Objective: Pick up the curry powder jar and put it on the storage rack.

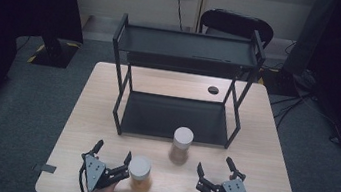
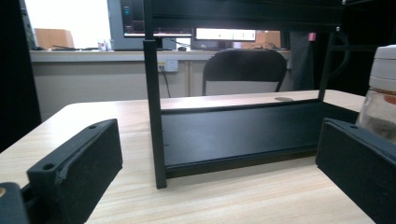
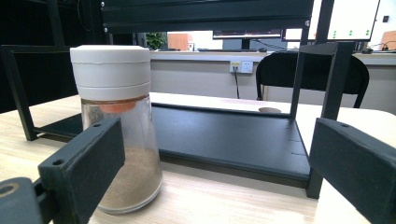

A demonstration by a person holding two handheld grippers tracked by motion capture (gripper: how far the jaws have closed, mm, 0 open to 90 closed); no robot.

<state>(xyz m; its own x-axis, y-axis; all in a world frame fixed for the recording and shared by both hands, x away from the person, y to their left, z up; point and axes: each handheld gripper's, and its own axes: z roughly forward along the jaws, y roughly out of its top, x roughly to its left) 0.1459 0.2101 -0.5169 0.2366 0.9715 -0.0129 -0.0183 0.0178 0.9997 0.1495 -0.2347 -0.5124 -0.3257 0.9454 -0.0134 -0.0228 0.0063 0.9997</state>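
- Plainly, in the high view both grippers sit at the near edge of the table (image 1: pixel 80 113), jaws spread and holding nothing. The left gripper (image 1: pixel 111 152) has the near jar (image 1: pixel 140 173) just beside its right jaw. The right gripper (image 1: pixel 214 166) is empty, and the far jar (image 1: pixel 181 145) stands ahead of it to the left, just in front of the black shelf rack (image 1: pixel 180 85).
- Judging the risk from here: the near jar is beside the left jaws, not between them, so a straight push forward could clip it with the right jaw and tip it or shove it towards the far jar. Both jars look tall for their footprint, with heavy lids, so a high or off-centre squeeze may topple them.
- Next, in the left gripper view the jaws stand wide with bare table between them. The near jar (image 2: pixel 380 100) shows at the right edge, past the right jaw; a rack post (image 2: pixel 156 116) stands ahead, a likely snag.
- Finally, in the right gripper view the jaws are wide apart too. The far jar (image 3: pixel 119 126) stands left of centre, partly behind the left jaw: clear glass widening to the base, brownish powder low inside, thick white cap. Smooth glass may slip in a weak grip.
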